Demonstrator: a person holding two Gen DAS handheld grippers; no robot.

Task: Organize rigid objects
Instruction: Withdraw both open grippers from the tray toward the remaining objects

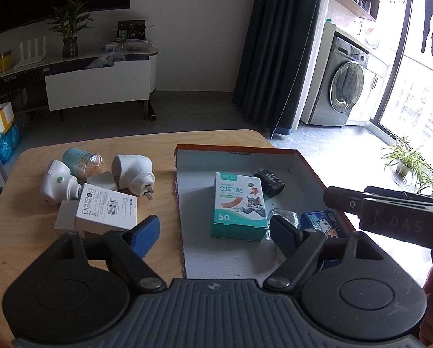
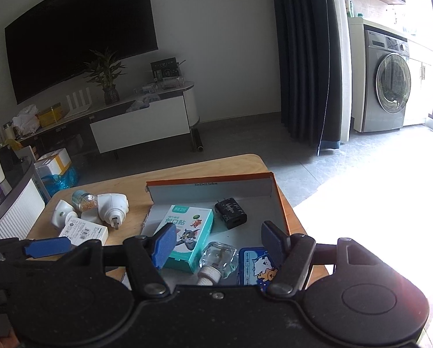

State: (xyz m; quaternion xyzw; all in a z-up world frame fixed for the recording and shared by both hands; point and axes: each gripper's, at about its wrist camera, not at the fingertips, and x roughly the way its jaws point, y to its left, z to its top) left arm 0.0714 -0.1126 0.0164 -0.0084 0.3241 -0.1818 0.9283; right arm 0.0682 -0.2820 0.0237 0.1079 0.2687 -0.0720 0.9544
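Observation:
A shallow cardboard box [image 1: 274,152] with an orange rim lies on the wooden table [image 1: 158,148]. In it lie a teal plaster box [image 1: 239,206], a black charger [image 1: 270,184], a clear glass bottle [image 2: 216,256] and a blue tin [image 2: 255,264]. My left gripper [image 1: 215,229] hangs open just above the near end of the plaster box, and its pads do not touch it. My right gripper [image 2: 220,240] is open over the glass bottle and the tin, holding nothing. Left of the cardboard box lie two white plug-in devices [image 1: 132,171], a teal jar [image 1: 83,161] and a white labelled carton [image 1: 106,208].
The right gripper's black body [image 1: 390,208] juts in over the cardboard box's right edge in the left wrist view. Beyond the table are a TV stand [image 1: 97,84], a dark curtain [image 1: 277,49], a washing machine [image 1: 344,84] and floor plants [image 1: 405,156].

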